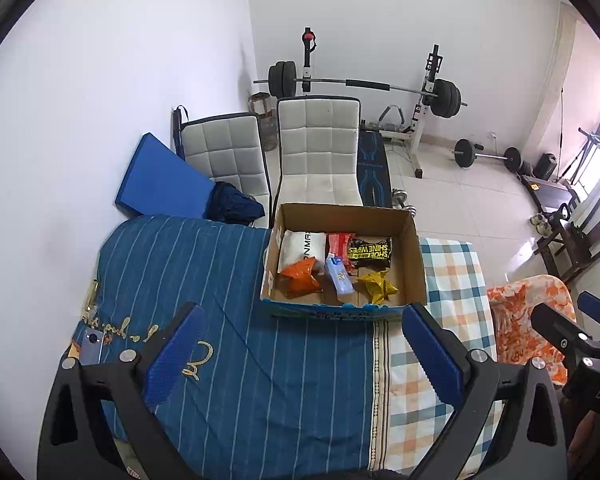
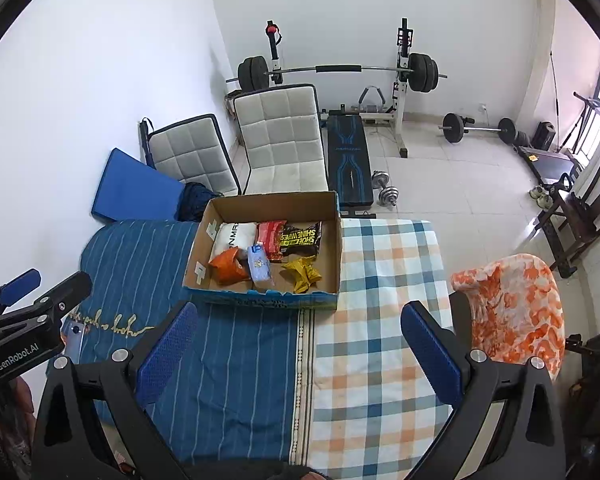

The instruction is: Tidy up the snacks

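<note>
Left wrist view looks down on a table spread with a blue striped cloth [image 1: 236,320] on one side and a checked blue-and-orange cloth [image 1: 452,320] on the other, the two meeting along a pale seam. Toward the far edge, astride that seam, sits an open cardboard box [image 1: 414,264] holding all the snacks in sight: a white pouch [image 1: 302,248] at the back left, a black packet printed SHOE SHINE WIPES [image 1: 370,252] at the back right (not much of a snack), a red packet [image 1: 340,242] between them, an orange bag [image 1: 300,280] at the front left, a pale blue pack [image 1: 339,278] beside it, and a crumpled yellow wrapper [image 1: 376,286] at the front right. The left gripper [image 1: 300,356] hangs above the striped cloth with its blue pads spread wide and nothing between them, well short of the box. In the right wrist view the right gripper [image 2: 300,356] is likewise splayed and empty, over the seam and the checked cloth, with the box ahead of it. An orange flowered cloth [image 2: 512,312] drapes over something beside the table on the right. A phone [image 1: 92,346] lies on the striped cloth near the left gripper.
</note>
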Demonstrator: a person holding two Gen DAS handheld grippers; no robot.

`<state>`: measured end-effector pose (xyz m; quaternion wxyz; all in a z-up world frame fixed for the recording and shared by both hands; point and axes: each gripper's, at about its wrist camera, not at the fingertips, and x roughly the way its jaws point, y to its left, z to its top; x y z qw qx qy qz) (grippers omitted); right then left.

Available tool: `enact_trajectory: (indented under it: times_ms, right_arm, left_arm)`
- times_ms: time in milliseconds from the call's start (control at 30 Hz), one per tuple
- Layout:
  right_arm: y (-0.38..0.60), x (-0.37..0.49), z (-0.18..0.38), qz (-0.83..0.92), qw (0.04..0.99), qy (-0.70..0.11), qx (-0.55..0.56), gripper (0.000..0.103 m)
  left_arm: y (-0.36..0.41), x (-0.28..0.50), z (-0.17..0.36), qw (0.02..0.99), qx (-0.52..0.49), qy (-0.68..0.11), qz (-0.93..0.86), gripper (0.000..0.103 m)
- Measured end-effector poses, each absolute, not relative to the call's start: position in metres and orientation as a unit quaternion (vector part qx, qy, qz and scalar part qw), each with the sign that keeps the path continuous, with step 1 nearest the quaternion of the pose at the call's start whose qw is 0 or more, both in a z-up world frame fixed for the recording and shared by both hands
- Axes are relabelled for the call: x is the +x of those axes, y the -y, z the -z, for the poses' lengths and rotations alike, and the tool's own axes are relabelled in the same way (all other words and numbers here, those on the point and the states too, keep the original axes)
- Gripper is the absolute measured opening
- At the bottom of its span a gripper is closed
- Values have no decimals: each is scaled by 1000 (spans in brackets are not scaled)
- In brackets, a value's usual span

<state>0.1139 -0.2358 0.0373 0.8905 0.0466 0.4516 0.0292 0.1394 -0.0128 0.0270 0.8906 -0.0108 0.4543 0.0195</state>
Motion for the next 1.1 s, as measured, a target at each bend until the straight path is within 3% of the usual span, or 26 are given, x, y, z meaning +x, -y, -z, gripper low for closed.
enact_trajectory:
  times_ms: [1100]
  right_arm:
    - [238,120,-28,-11,892,-449,50,103]
  left_arm:
    - [17,147,-18,889,-2,-458,-15,101]
